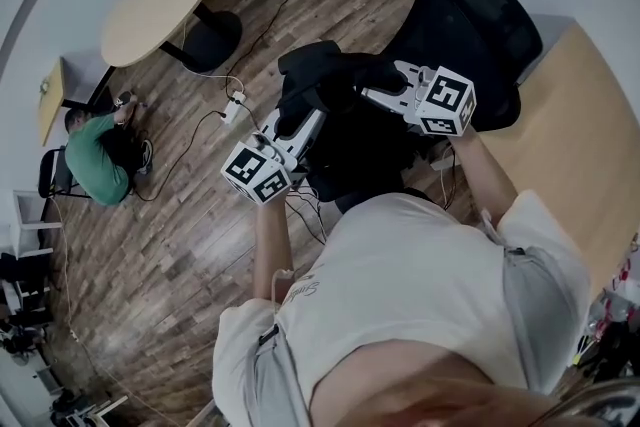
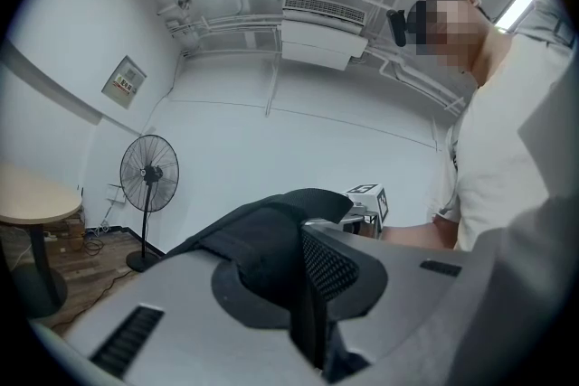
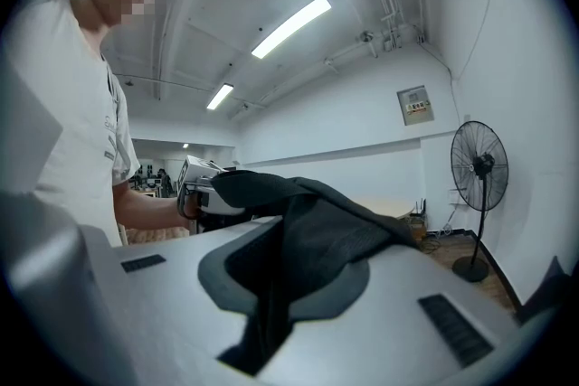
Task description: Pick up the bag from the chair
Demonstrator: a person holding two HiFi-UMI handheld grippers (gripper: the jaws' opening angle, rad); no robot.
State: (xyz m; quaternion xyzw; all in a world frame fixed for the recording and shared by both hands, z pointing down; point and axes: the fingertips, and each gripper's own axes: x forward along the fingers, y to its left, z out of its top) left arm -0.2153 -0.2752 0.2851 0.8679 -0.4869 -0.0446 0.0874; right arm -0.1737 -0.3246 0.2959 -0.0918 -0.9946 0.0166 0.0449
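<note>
A black bag (image 1: 335,120) hangs in front of me between both grippers, above and next to the black office chair (image 1: 480,20). My left gripper (image 1: 298,120) is shut on the bag's black fabric (image 2: 271,253), which is pinched between its jaws. My right gripper (image 1: 388,83) is shut on another fold of the bag (image 3: 312,240) from the opposite side. The two grippers point level and face each other. The right gripper's marker cube (image 2: 366,199) shows in the left gripper view. The left gripper (image 3: 194,185) shows in the right gripper view. The bag hides the chair's seat.
A person in green (image 1: 95,160) crouches on the wooden floor at the left beside cables (image 1: 215,115). A round wooden table (image 1: 160,0) stands at the back left. A standing fan (image 2: 149,172) is by the wall. A wooden desk (image 1: 575,145) lies at the right.
</note>
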